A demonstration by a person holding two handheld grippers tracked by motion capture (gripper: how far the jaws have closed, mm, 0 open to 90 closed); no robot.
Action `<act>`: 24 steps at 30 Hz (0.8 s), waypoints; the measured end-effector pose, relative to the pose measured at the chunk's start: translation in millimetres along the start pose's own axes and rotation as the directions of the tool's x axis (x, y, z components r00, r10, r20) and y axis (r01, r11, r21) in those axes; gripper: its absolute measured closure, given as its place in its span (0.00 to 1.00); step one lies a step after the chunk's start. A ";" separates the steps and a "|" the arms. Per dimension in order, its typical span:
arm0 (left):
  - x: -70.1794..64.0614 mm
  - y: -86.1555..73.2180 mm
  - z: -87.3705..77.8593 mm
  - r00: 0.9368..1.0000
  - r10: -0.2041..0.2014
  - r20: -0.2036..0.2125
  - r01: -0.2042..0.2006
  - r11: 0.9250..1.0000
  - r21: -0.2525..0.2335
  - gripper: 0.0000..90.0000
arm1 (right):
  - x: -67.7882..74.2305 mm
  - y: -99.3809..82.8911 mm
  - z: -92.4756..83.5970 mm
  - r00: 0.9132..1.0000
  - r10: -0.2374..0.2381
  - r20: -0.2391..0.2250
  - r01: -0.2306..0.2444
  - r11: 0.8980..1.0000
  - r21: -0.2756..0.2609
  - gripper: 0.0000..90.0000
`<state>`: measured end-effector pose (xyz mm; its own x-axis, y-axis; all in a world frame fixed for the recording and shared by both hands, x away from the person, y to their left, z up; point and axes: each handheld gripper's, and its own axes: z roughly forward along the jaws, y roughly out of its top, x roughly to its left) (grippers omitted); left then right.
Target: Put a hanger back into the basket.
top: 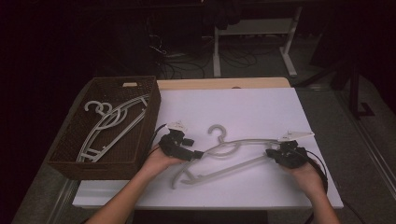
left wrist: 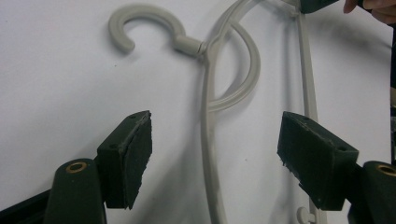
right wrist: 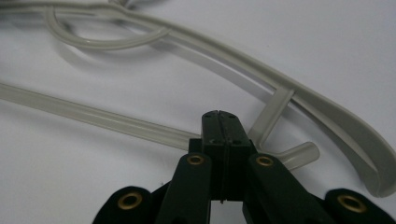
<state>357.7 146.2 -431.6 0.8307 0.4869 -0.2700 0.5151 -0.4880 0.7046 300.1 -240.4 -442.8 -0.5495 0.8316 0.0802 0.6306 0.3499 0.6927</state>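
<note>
Pinching the hanger's (top: 233,156) lower bar, the right gripper (right wrist: 219,116) has its fingers shut to anchor that end. The left gripper (left wrist: 215,154) straddles the opposite arm, fingers open and untouching, likely readying a two-ended lift toward the wicker basket (top: 70,161) beside the hanger.

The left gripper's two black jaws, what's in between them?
In the left gripper view, the grey hanger runs up between the open jaws of the left gripper. The pads don't touch it; the white table lies bare on either side.

Hanger (top: 224,156) on table (top: 261,107), basket (top: 112,126) left
</note>
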 end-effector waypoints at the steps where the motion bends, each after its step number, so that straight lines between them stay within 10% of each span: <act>1: -0.1 -0.1 0.5 1.000 0.001 -0.002 -0.001 1.000 0.000 0.29 | 0.1 -0.9 0.5 1.000 0.001 0.000 -0.001 1.000 0.003 0.99; 13: -5.4 5.0 25.4 0.998 0.058 0.009 -0.058 0.996 0.070 0.35 | 1.4 -2.9 2.4 1.000 -0.008 0.007 0.008 1.000 0.024 0.99; 24: -15.0 7.3 46.5 0.991 0.136 -0.014 -0.132 0.982 0.135 0.61 | 1.6 -3.0 2.4 1.000 -0.005 0.006 0.005 0.999 0.033 0.99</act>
<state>358.8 101.7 -452.9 0.8897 0.4266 -0.1625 0.4243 -0.6412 0.6394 298.6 -239.1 -446.4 -0.5495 0.8324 0.0721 0.6454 0.3680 0.6694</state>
